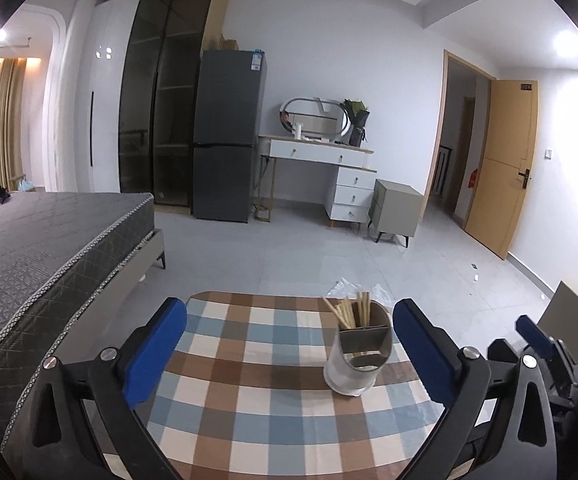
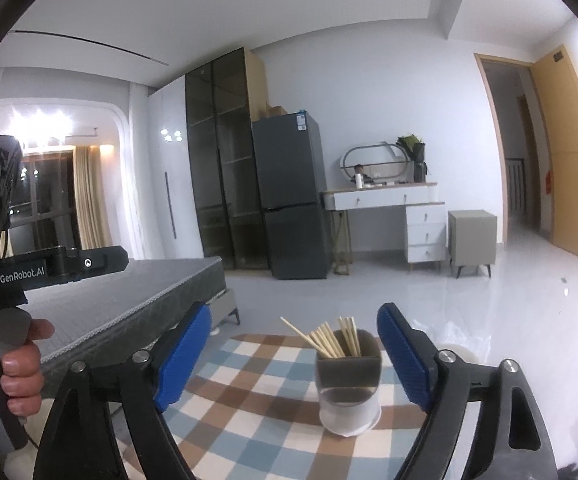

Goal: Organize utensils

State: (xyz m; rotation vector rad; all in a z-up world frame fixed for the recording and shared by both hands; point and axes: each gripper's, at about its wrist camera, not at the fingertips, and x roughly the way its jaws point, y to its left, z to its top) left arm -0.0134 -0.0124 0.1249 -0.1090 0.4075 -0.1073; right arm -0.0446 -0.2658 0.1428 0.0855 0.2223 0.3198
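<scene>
Wooden chopsticks (image 2: 331, 338) stand in a utensil holder (image 2: 349, 384) on the checked tablecloth (image 1: 249, 400), toward its far right. Left gripper (image 1: 289, 352) & right gripper (image 2: 295, 356) both spread wide, nothing held; holder sits w/ no pad touching it.

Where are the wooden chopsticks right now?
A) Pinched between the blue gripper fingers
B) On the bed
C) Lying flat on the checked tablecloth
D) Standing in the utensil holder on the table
D: the chopsticks stand upright in a back compartment of the utensil holder on the checked tablecloth, and neither open gripper holds anything.
</scene>
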